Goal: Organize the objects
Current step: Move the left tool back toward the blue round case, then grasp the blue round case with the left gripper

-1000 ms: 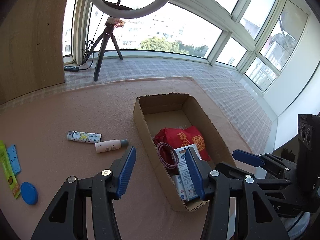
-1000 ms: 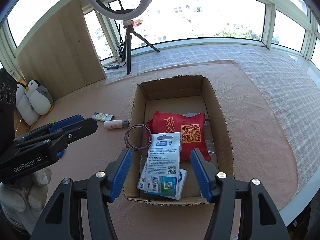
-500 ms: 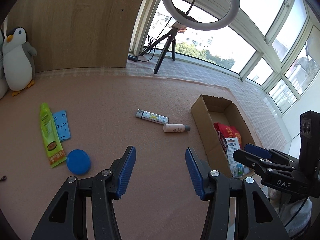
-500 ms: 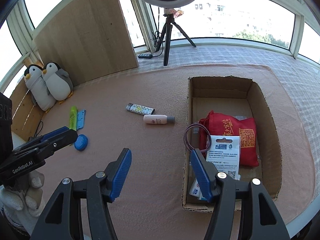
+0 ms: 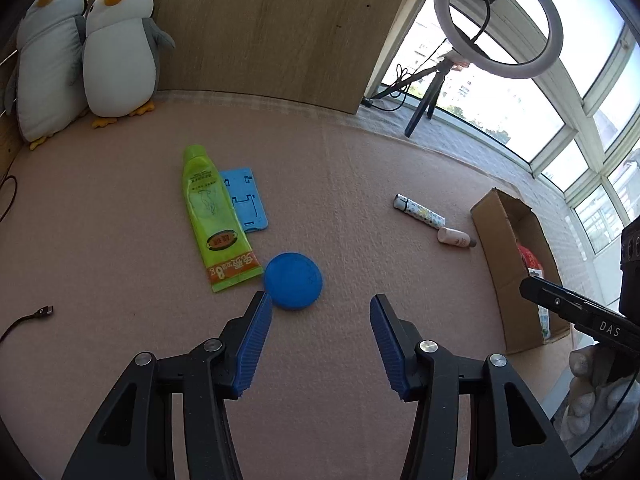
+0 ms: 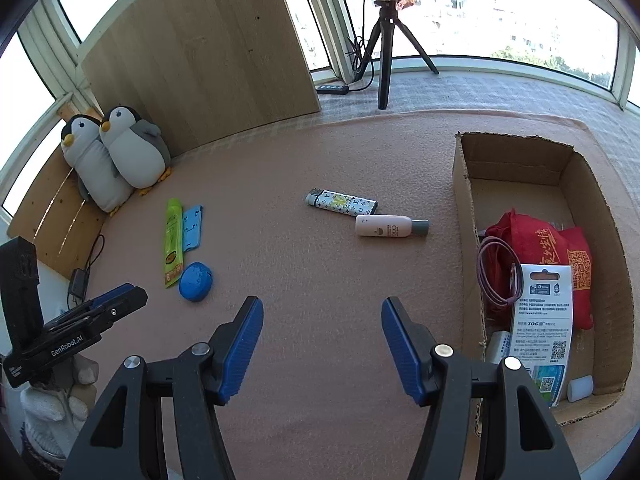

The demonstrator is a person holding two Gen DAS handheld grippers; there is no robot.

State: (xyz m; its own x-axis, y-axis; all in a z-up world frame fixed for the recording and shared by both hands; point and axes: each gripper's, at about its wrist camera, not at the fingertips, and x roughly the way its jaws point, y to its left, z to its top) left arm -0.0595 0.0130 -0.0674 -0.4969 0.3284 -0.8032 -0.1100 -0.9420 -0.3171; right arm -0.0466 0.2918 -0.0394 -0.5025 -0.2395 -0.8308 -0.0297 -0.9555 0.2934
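My left gripper [image 5: 318, 312] is open and empty, just short of a blue round lid [image 5: 293, 281] on the pink mat. Beside the lid lie a green tube [image 5: 212, 216] and a blue flat holder [image 5: 244, 200]. My right gripper [image 6: 322, 318] is open and empty, over the mat left of the cardboard box [image 6: 464, 184]. The box holds a red pouch [image 6: 536, 244], a purple cable coil [image 6: 496, 272] and a white card pack [image 6: 544, 320]. A patterned lighter [image 6: 342, 202] and a pale bottle [image 6: 390, 226] lie left of the box.
Two plush penguins [image 5: 88, 44] stand at the back left against a wooden board [image 5: 256, 24]. A ring light on a tripod [image 5: 496, 16] stands by the windows. A black cable end [image 5: 40, 312] lies at the mat's left edge. A gloved hand [image 5: 596, 396] holds the right gripper.
Both grippers have swung left, away from the box. The left one now faces the blue lid, tube and penguins. The right one has the box at its right side.
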